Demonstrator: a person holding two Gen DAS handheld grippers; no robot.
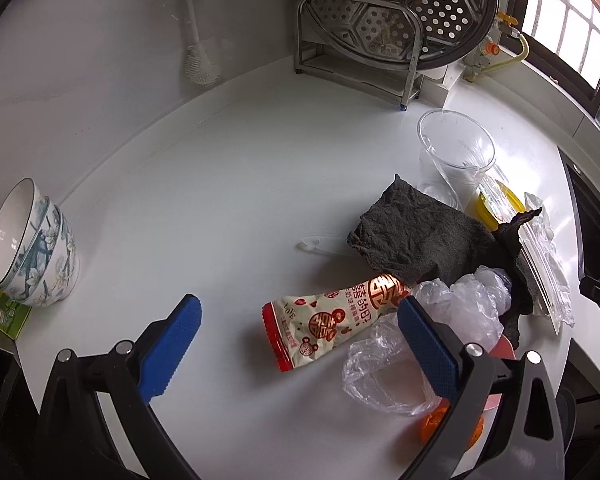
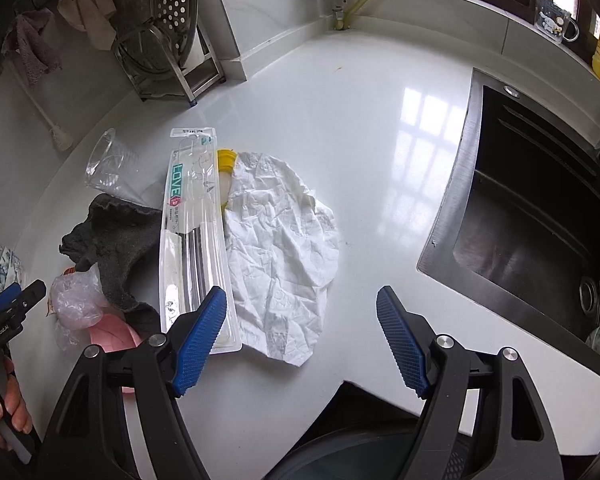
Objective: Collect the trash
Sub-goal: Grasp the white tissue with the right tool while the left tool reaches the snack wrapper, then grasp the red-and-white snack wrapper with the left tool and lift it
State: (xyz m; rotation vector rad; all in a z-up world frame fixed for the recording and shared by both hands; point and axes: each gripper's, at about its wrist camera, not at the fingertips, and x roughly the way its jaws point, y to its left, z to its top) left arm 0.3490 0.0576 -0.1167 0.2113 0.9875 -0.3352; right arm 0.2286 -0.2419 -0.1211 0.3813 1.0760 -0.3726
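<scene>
Hovering over the white kitchen countertop (image 1: 228, 184), the left gripper (image 1: 300, 332) has its blue-padded tongs spread wide and holds nothing; the right gripper (image 2: 302, 330) is likewise wide and empty. Taking the crumpled dark grey cloth (image 1: 420, 236) as the landmark, a red-and-cream printed snack wrapper (image 1: 324, 324) lies flat just in front of it, between the left tongs, its far end touching the cloth's edge. Crumpled clear plastic film (image 1: 460, 312) rests against the cloth's near side, partly behind the left gripper's right finger (image 1: 428, 348). A clear plastic cup (image 1: 456, 152) lies tipped behind the cloth. In the right wrist view, a long clear toothbrush blister pack (image 2: 196, 236) overlaps the cloth's right edge, and a crumpled white paper sheet (image 2: 280, 252) lies just right of that pack, between the right tongs. Stacked white-and-blue floral bowls (image 1: 32, 248) stand well left of the cloth, and a steel sink (image 2: 532, 216) is well to its right.
</scene>
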